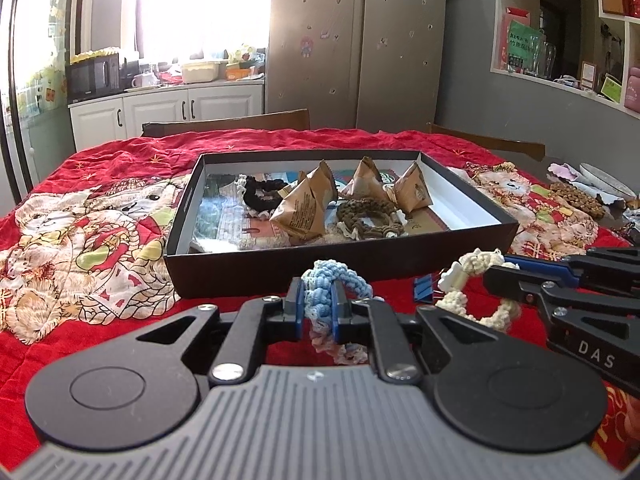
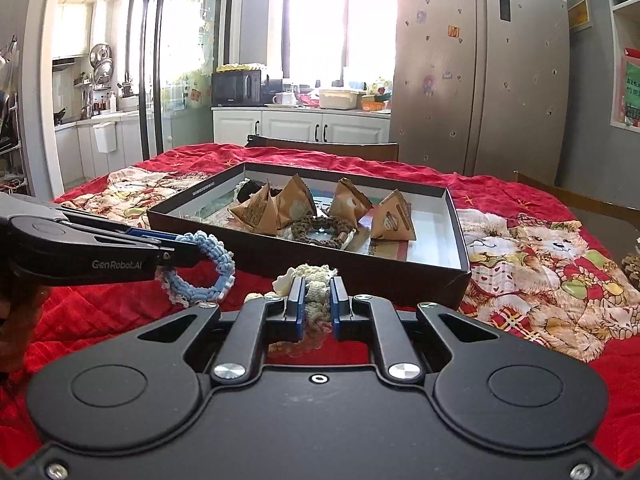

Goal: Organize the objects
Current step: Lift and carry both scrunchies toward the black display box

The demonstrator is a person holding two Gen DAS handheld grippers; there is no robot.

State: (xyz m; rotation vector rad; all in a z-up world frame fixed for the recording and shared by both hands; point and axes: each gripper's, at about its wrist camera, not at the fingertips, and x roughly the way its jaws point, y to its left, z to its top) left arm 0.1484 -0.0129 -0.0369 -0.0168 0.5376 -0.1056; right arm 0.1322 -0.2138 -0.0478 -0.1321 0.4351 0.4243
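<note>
Black shallow cardboard box [image 1: 336, 268] fills mid-frame on the red quilted cloth [image 1: 80, 320], holding brown paper pyramid packets [image 1: 306, 200]. Lower centre, the left gripper [image 1: 318, 304] pinches a blue crocheted ring [image 1: 320, 280]; the right gripper [image 2: 316, 304] pinches a cream crocheted ring [image 2: 316, 280].

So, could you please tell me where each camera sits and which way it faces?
Left wrist: on the left gripper, looking along its fingers across the red cloth at the box; it clamps a blue ring, and the right gripper enters from the right.
Right wrist: on the right gripper, facing the box; it clamps a cream ring, and the left gripper enters from the left.
Shared: box, both rings, fridge.
</note>
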